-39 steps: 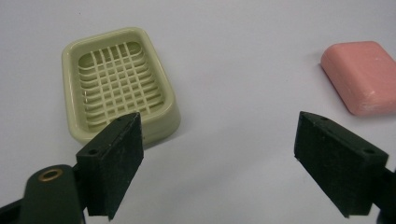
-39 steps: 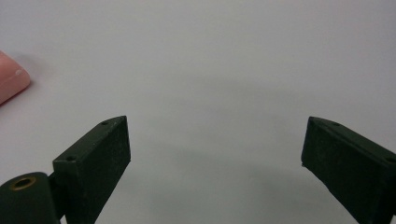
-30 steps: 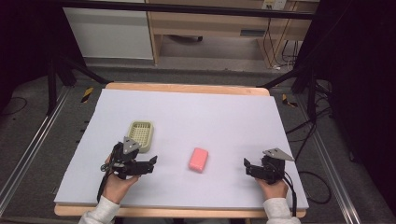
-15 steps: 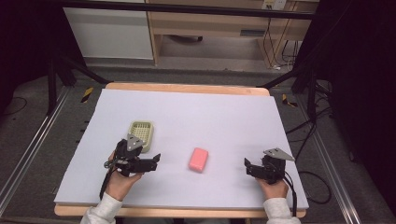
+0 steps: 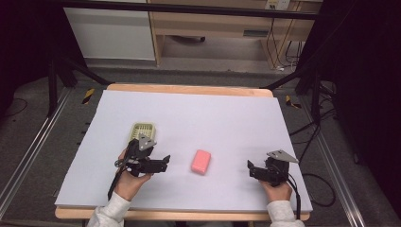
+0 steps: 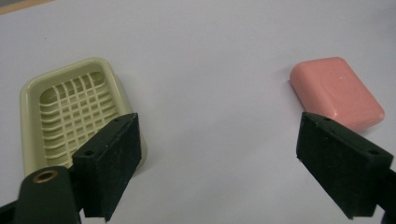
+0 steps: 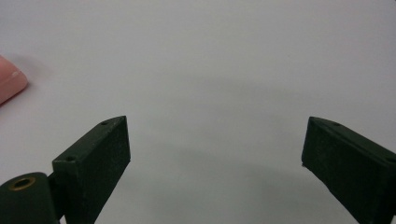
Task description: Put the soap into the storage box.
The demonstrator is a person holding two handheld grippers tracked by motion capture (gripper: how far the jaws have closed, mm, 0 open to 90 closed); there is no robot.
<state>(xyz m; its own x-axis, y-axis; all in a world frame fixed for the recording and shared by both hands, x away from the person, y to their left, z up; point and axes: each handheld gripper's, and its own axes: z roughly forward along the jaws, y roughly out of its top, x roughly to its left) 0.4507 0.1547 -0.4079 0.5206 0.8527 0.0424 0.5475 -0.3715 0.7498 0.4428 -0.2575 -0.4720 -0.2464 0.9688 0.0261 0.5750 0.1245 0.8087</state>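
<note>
A pink bar of soap (image 5: 201,161) lies on the white table sheet (image 5: 213,113), near the front middle. A pale yellow slatted soap dish (image 5: 142,129) sits to its left, empty. My left gripper (image 5: 163,162) hovers just in front of the dish, pointing right toward the soap. Its jaws have just been opening and stand open with nothing between them. In the left gripper view, the gripper (image 6: 219,135) has the dish (image 6: 70,107) at left and the soap (image 6: 336,91) at right. My right gripper (image 5: 250,168) rests open at the front right; in the right gripper view (image 7: 215,135) the soap (image 7: 9,84) shows at the left edge.
The sheet covers a wooden table whose edge (image 5: 189,89) shows at the back. Metal frame rails (image 5: 28,156) run along both sides, and cables (image 5: 312,179) hang at the right. Wooden furniture (image 5: 213,28) stands behind the table.
My left gripper has shifted a little to the right, toward the soap. The right gripper, soap and dish have stayed put.
</note>
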